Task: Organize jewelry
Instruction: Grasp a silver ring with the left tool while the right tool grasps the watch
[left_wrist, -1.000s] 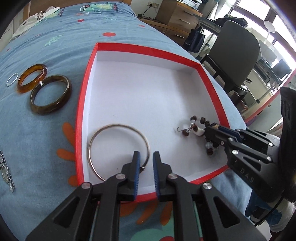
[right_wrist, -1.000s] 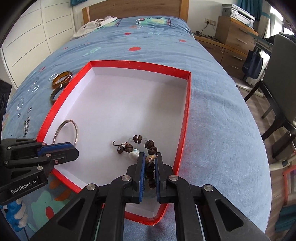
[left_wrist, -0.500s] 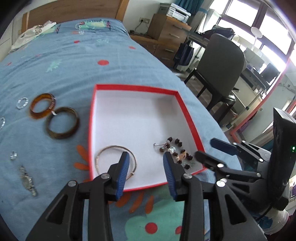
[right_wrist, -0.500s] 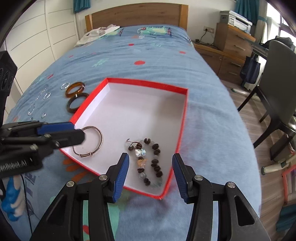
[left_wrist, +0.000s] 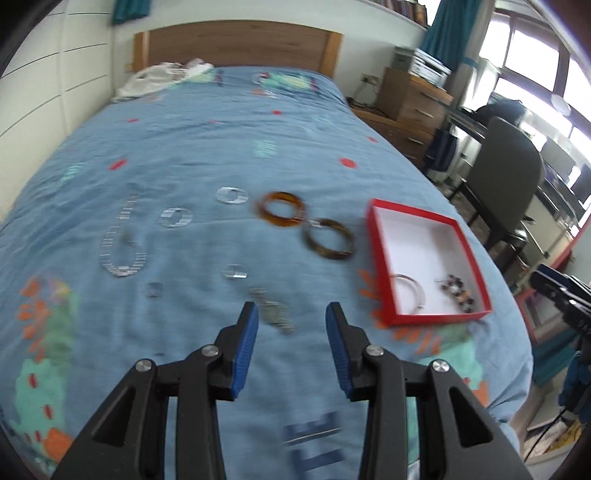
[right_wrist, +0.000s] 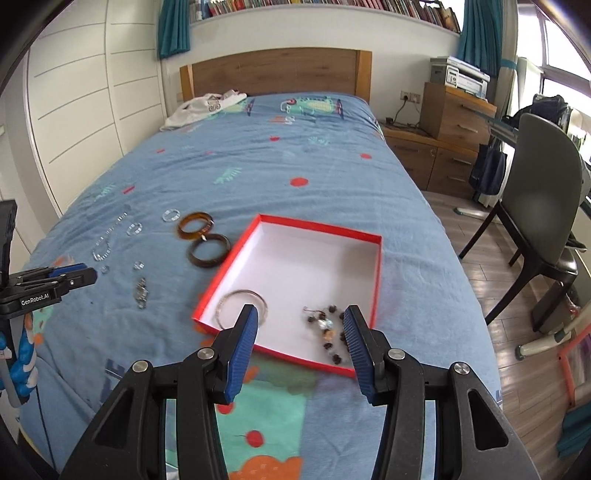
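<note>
From the left wrist, the left gripper (left_wrist: 290, 334) hangs released and empty above the bed's near edge, pointed toward a wristwatch (left_wrist: 274, 312). Amber bangle (left_wrist: 282, 209), dark bangle (left_wrist: 330, 239) and several silver rings (left_wrist: 174, 217) lie unsorted mid-bed.

From the right wrist, the right gripper (right_wrist: 299, 341) is spread, holding nothing, above the red box (right_wrist: 321, 229) near the bed's right edge. Inside lie a thin metal bangle (right_wrist: 242, 306) and a beaded bracelet (right_wrist: 327, 330). I'd say barely a third is done.

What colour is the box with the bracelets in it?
The box is red on its rim and outside, white inside. The right wrist view shows it best.
</note>
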